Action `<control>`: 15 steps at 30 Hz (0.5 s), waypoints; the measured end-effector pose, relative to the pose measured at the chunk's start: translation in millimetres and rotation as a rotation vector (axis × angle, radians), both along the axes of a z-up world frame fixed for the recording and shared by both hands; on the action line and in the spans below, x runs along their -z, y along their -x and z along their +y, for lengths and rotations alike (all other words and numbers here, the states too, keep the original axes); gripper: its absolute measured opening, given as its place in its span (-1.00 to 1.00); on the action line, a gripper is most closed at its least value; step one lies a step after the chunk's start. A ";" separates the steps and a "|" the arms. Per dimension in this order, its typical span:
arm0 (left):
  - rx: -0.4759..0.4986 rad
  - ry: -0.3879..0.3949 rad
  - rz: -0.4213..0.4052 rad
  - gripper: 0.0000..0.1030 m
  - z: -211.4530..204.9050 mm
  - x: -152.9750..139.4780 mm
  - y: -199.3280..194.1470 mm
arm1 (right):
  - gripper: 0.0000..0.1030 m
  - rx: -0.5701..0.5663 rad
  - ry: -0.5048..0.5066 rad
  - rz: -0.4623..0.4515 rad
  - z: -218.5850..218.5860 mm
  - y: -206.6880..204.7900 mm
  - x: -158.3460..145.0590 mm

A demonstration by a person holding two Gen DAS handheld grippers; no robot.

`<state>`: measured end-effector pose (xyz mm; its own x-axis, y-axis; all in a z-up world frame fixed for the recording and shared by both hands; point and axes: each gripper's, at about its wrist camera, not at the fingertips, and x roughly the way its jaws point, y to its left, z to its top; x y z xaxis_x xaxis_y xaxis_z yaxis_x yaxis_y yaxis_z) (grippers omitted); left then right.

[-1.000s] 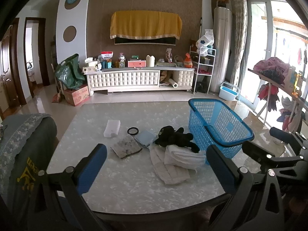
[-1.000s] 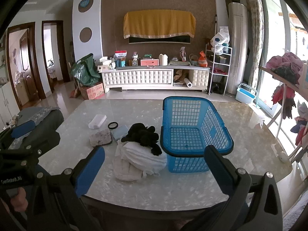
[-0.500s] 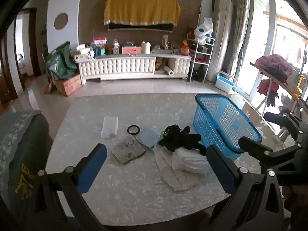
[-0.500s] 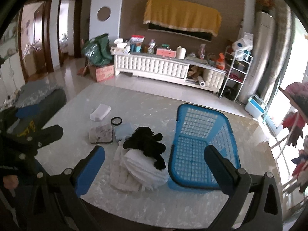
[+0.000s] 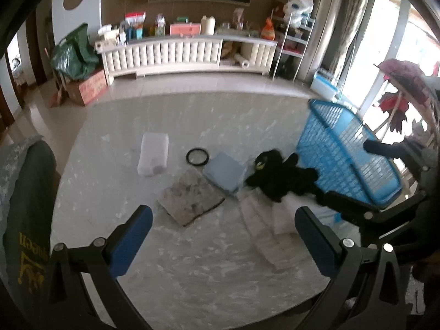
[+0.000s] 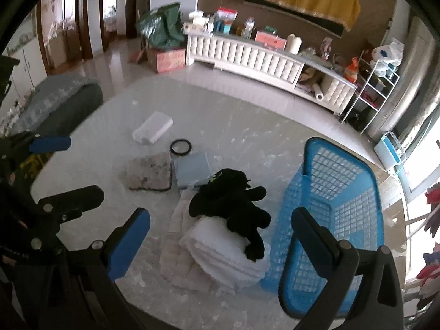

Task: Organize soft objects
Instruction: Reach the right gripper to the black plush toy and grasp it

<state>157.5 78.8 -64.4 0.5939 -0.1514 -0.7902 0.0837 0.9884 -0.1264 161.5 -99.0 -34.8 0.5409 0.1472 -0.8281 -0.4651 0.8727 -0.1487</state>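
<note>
A black plush toy (image 6: 233, 203) lies on folded white towels (image 6: 222, 250) on the marble table (image 6: 247, 137), next to an empty blue basket (image 6: 341, 200). A grey mottled cloth (image 6: 150, 172) and a light blue cloth (image 6: 192, 169) lie left of the toy. In the left wrist view I see the toy (image 5: 277, 176), towels (image 5: 264, 220), grey cloth (image 5: 191, 196), blue cloth (image 5: 224, 170) and basket (image 5: 346, 154). My left gripper (image 5: 224, 238) is open above the table's near part. My right gripper (image 6: 221, 240) is open above the towels. Both are empty.
A white pack (image 5: 154, 156) and a black ring (image 5: 196, 156) lie on the table's far left. A chair with a grey-green cover (image 5: 24, 206) stands at the left edge. A white TV cabinet (image 5: 187, 55) and a clothes rack (image 5: 404, 88) stand beyond.
Both grippers have moved forward and tilted down over the table, nearer the pile. The objects on the table have not moved.
</note>
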 end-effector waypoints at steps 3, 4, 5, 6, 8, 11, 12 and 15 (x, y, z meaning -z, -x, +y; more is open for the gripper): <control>0.007 0.010 0.036 0.99 9.1 12.6 -12.9 | 1.00 -0.008 0.026 0.041 8.2 -13.5 12.3; 0.002 0.023 0.047 0.99 14.2 17.4 -18.6 | 1.00 -0.011 0.032 0.056 10.7 -19.0 16.6; -0.001 0.034 0.056 0.99 17.3 20.1 -22.3 | 1.00 -0.010 0.045 0.068 13.5 -24.6 21.0; -0.005 0.045 0.068 0.99 21.1 24.0 -27.5 | 1.00 -0.012 0.054 0.079 15.4 -28.1 23.7; -0.009 0.054 0.088 0.99 25.7 31.2 -35.7 | 1.00 -0.015 0.080 0.096 20.9 -36.5 32.2; -0.015 0.056 0.099 0.99 30.2 40.3 -47.4 | 1.00 -0.024 0.098 0.129 28.0 -47.9 45.2; -0.018 0.056 0.105 0.99 31.7 43.8 -51.0 | 1.00 -0.024 0.107 0.145 30.4 -53.2 50.4; -0.024 0.063 0.120 0.99 35.2 53.3 -59.8 | 1.00 -0.013 0.130 0.185 36.4 -64.5 66.3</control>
